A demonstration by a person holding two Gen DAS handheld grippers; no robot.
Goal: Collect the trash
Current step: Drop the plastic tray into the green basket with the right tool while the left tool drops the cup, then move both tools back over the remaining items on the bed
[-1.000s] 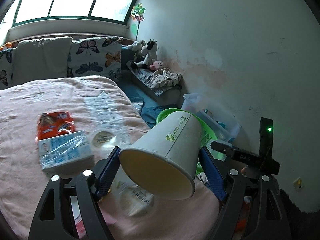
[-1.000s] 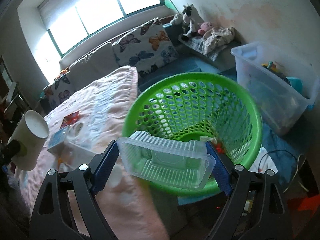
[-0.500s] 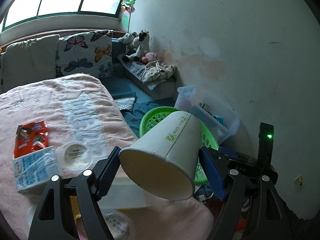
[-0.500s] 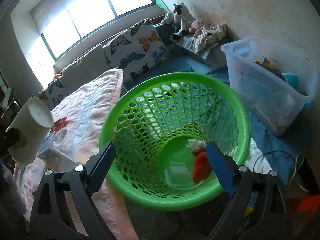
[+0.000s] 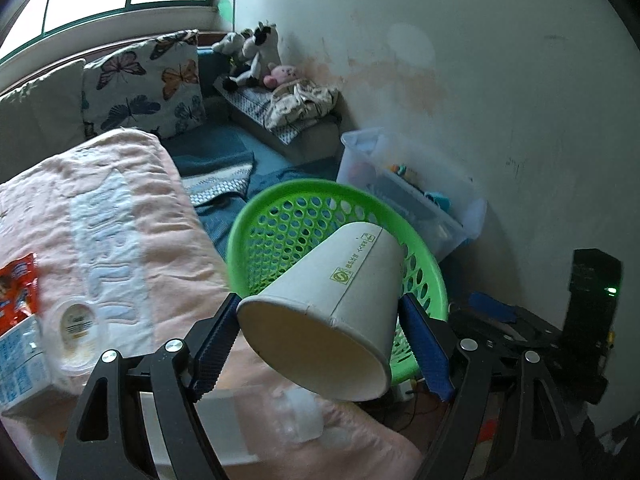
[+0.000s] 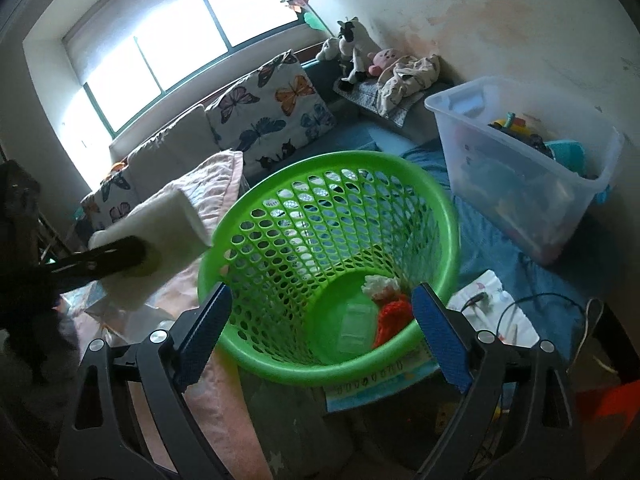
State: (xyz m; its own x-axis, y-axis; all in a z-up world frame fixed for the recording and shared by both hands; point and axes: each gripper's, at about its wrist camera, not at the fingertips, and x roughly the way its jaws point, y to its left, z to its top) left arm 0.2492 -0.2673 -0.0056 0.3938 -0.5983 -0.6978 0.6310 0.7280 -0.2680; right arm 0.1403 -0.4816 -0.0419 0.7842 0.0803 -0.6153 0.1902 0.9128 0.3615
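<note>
My left gripper [image 5: 320, 344] is shut on a white paper cup [image 5: 332, 304], held on its side with its mouth toward the camera, just in front of the green mesh basket [image 5: 280, 208]. The cup also shows in the right wrist view [image 6: 152, 236] at the basket's left rim. My right gripper [image 6: 320, 336] is open and empty over the basket [image 6: 248, 344]. Inside lie a clear plastic tray [image 6: 356, 320], a red wrapper [image 6: 394, 316] and a white crumpled piece [image 6: 380, 286]. A red snack packet [image 5: 16, 288], a round lidded cup [image 5: 78, 320] and a blue-white carton [image 5: 20, 368] lie on the pink blanket.
The pink-blanketed bed [image 5: 100, 220] is left of the basket. A clear storage bin [image 6: 520, 160] with toys stands to the right by the wall. Butterfly cushions [image 6: 276, 112] and soft toys [image 6: 352, 52] sit behind. A cable [image 6: 540, 304] lies on the blue floor mat.
My right gripper opened and the clear plastic tray dropped into the basket. My left gripper carried the paper cup rightward from over the bed to the basket's rim.
</note>
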